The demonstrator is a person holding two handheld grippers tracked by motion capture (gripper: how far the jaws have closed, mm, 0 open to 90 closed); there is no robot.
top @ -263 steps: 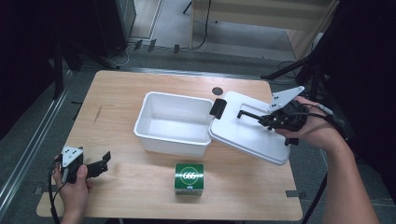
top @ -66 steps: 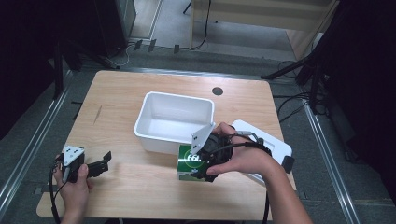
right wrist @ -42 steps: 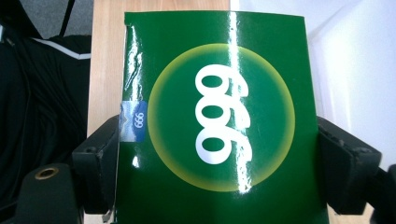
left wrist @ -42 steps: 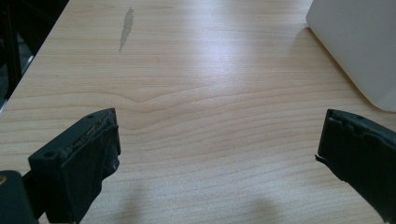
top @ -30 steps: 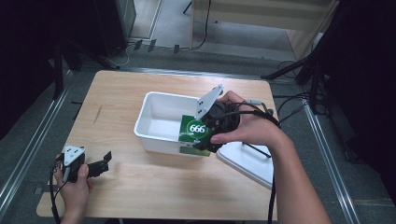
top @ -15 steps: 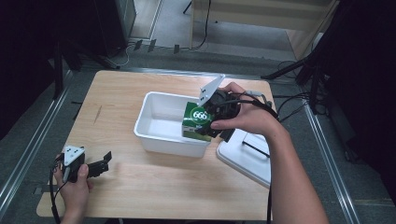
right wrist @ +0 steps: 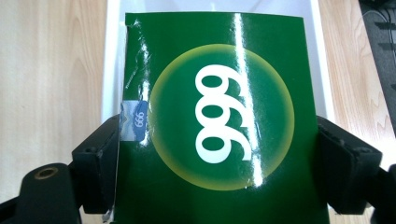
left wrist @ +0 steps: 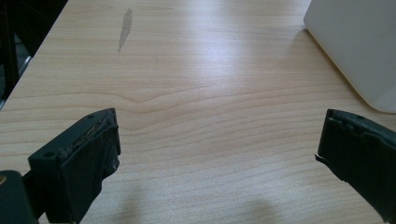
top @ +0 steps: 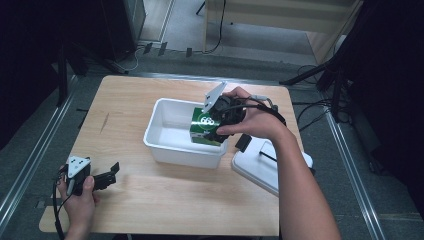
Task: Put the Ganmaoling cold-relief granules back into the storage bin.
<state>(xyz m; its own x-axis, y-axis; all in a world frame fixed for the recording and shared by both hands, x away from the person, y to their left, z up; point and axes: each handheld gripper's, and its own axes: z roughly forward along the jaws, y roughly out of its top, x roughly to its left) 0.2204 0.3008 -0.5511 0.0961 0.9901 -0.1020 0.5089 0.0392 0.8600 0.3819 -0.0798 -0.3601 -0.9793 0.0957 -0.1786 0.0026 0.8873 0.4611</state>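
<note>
High view, from my remote station: a light wooden table (top: 165, 210) carries a white plastic tub (top: 172, 146) at its centre, with the tub's white lid (top: 260, 167) lying flat just beside it on the right. Inside the tub's right end sits a green box (top: 205, 129) printed with a white "999" in a yellow-green disc, gripped by my right gripper (top: 216, 122), whose two jaws are clamped on the box's opposite sides. Whether the box's underside touches the tub floor I cannot tell from here. My left gripper (top: 102, 178) rests on the table near the front left corner, well apart from the tub, its jaws spread wide with nothing between them but bare wood.
</note>
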